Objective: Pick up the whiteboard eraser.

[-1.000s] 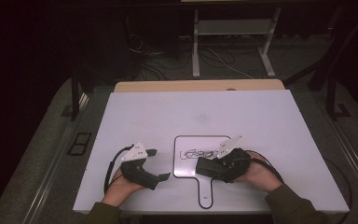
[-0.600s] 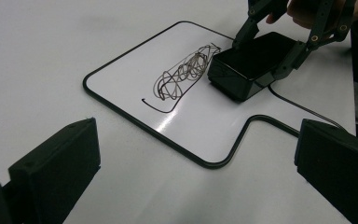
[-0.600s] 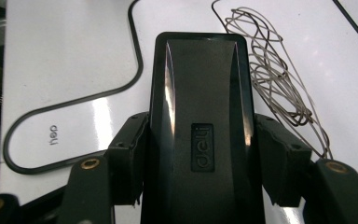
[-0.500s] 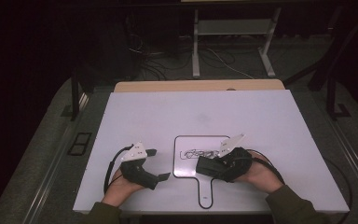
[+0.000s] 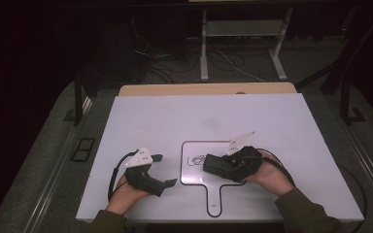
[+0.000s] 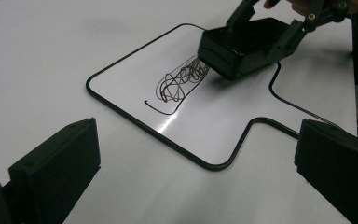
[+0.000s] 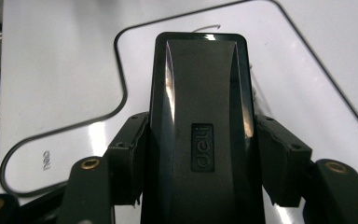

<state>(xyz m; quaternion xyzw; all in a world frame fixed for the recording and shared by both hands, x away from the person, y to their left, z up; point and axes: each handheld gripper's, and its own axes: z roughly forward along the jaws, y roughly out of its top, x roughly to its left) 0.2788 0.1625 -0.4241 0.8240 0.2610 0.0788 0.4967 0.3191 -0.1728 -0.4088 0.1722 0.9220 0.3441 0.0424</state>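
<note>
The right tongs [image 5: 209, 164] are clenched on a black whiteboard eraser [image 7: 200, 135], their two black jaws pressing its long sides, as the right gripper view shows from close above. The eraser's front end rests on a small handled whiteboard [image 5: 194, 148] lying flat on the white counter [image 5: 175, 116], right at the edge of a tangle of dark scribbled marker lines [image 6: 179, 80]; in the left gripper view the eraser [image 6: 242, 46] seems to touch the scribble's far end, though the contact line itself is in shadow. A short curved stroke sits just on the near side of the scribble, toward the left tongs. The left tongs [image 5: 167, 170] stand released, jaws wide apart with nothing between them, resting just beside the board's left border and pointed across it toward the right tongs. The board's handle [image 5: 214, 199] juts back toward the person, lying between the two hands. A person's hand [image 5: 272, 177] in a dark green sleeve holds the right tongs from behind.
</note>
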